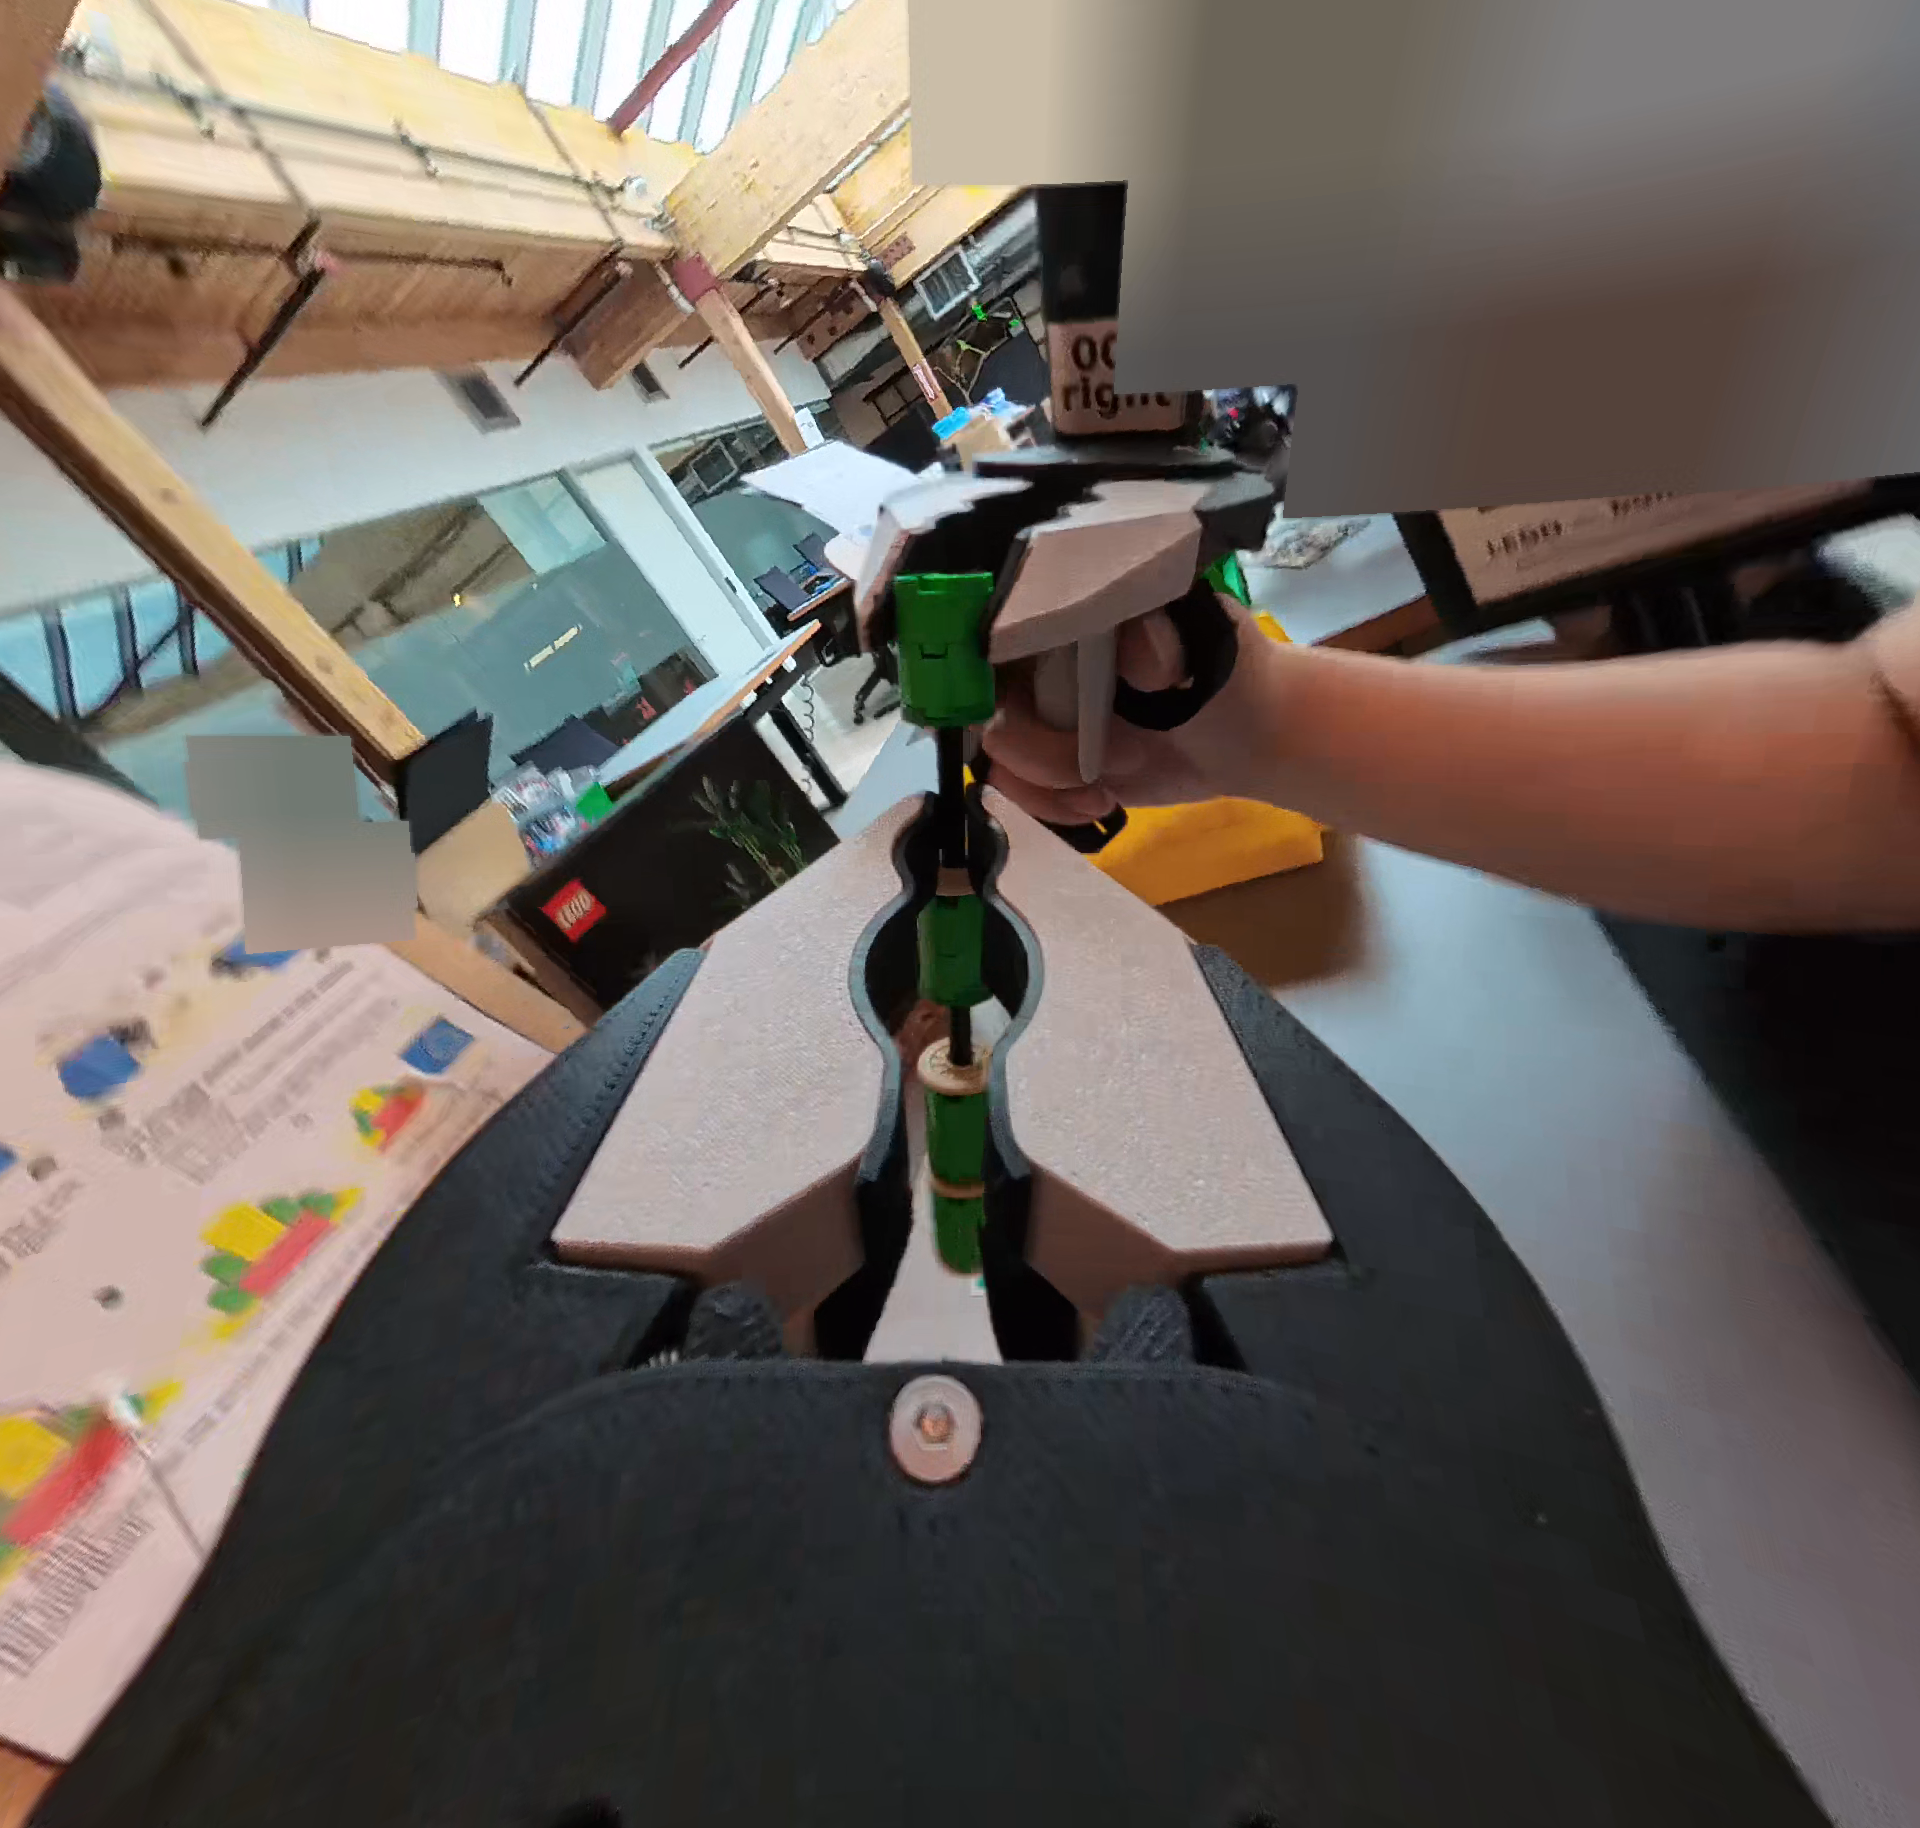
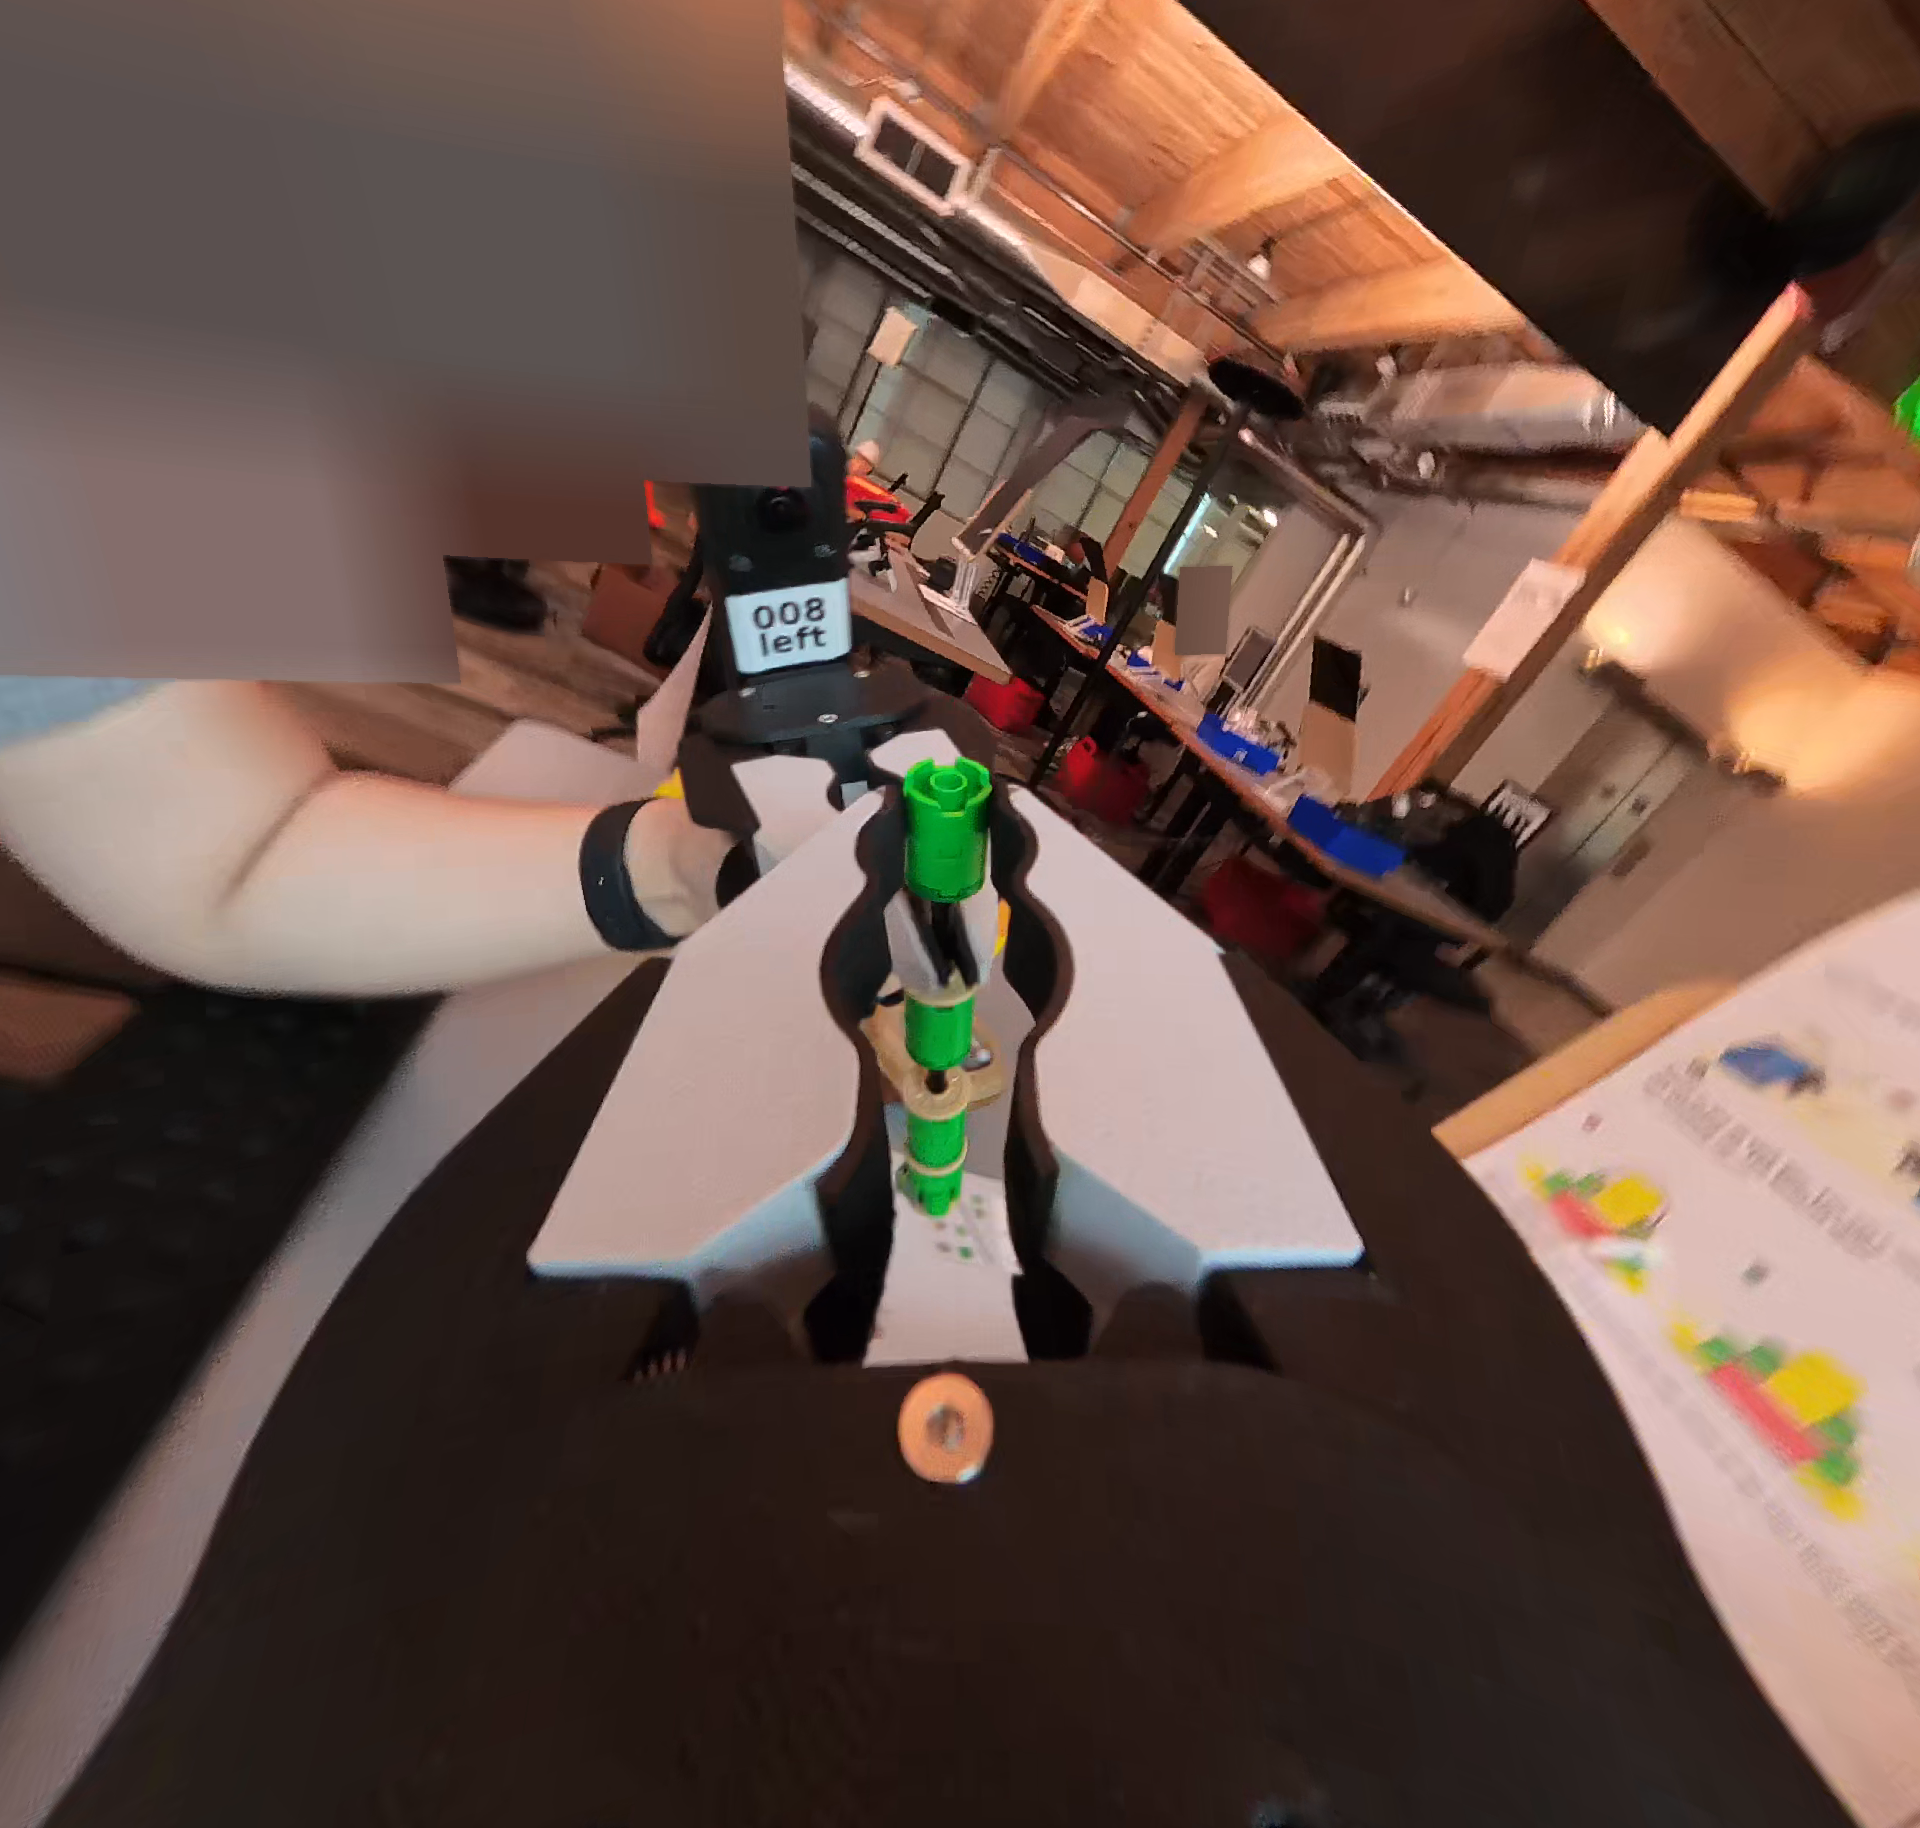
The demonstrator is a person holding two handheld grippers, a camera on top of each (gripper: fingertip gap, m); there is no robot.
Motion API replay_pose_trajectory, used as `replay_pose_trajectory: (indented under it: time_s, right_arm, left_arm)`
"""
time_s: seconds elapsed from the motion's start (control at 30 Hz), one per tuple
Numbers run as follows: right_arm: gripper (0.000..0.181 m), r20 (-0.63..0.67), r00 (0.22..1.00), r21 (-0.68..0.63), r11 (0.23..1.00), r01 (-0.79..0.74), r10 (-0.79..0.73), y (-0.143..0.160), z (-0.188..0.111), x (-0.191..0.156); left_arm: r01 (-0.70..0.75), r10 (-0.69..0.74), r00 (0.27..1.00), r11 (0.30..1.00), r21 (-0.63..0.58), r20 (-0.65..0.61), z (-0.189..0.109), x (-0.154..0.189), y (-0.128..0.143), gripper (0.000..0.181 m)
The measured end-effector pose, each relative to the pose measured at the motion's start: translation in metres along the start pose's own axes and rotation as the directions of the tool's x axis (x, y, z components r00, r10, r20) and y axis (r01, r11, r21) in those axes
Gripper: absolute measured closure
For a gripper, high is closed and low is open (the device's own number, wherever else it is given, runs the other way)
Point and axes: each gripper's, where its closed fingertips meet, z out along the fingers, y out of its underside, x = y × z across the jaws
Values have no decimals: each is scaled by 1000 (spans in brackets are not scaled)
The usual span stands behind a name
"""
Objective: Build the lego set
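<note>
While left gripper jaws pinch black axle, right gripper jaws clamp green cylinder.

Green stalk pieces look glossy smooth plastic on a black rod. Beside it, gripper fingers show matt, grainy printed plastic. Left of them, the paper instruction sheet looks smooth.

Daylight floods in through the skylight, which is blown out to white. Beneath it the wooden beams look warm and evenly lit. Both wide-angle views bend straight lines toward the edges. The instruction sheet is smeared and out of focus, its printing unreadable.
</note>
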Motion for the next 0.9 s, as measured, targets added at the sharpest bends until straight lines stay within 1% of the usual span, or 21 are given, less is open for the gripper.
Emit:
replay_pose_trajectory:
  time_s: [0.03, 0.1, 0.17, 0.2, 0.23, 0.27, 0.3, 0.33, 0.4, 0.47, 0.53, 0.6, 0.7, 0.77, 0.9]
  right_arm:
    - [166, -35, 995, 5, 996, -91, 91, 5, -1, 12]
    - [166, -102, 960, 43, 966, -256, 259, 17, -7, 37]
    - [167, -144, 890, 134, 899, -416, 433, 26, -19, 60]
    - [167, -137, 852, 190, 858, -478, 505, 28, -25, 69]
    - [168, -125, 821, 237, 821, -520, 556, 28, -32, 76]
    - [167, -118, 801, 265, 795, -545, 588, 29, -37, 80]
    - [167, -119, 791, 278, 785, -554, 600, 29, -40, 83]
    - [167, -132, 790, 281, 787, -550, 599, 30, -42, 85]
    - [167, -148, 797, 281, 797, -534, 586, 27, -43, 86]
    - [167, -140, 797, 291, 794, -533, 587, 22, -43, 84]
    - [167, -124, 794, 306, 784, -540, 596, 18, -42, 83]
    - [167, -96, 794, 318, 774, -548, 601, 15, -41, 80]
    - [167, -46, 793, 383, 744, -548, 607, 6, -41, 78]
    - [167, -57, 794, 409, 739, -535, 606, 7, -38, 78]
    - [167, -100, 818, 423, 768, -481, 567, 7, -24, 71]
  left_arm:
    - [79, -79, 997, 997, 7, 11, -1, -7, 1, 175]
    - [234, -234, 972, 972, 5, 2, -7, -18, 5, 150]
    - [372, -374, 927, 927, -43, -35, -14, -25, 17, 124]
    - [423, -429, 901, 902, -92, -62, -17, -24, 29, 118]
    - [448, -465, 880, 880, -157, -98, -20, -18, 45, 122]
    - [453, -485, 866, 863, -223, -118, -22, -12, 64, 137]
    - [454, -498, 860, 847, -278, -113, -21, -9, 84, 149]
    - [451, -504, 857, 834, -318, -108, -17, -5, 101, 151]
    - [446, -516, 846, 823, -352, -133, -4, 7, 123, 168]
    - [450, -537, 825, 812, -371, -176, 7, 20, 132, 181]
    - [460, -549, 814, 809, -366, -190, 15, 26, 133, 181]
    - [464, -544, 816, 819, -338, -197, 21, 28, 126, 181]
    - [464, -540, 813, 827, -317, -219, 26, 34, 118, 181]
    - [465, -533, 816, 836, -291, -225, 32, 36, 114, 181]
    - [509, -547, 789, 837, -201, -279, 45, 48, 102, 181]
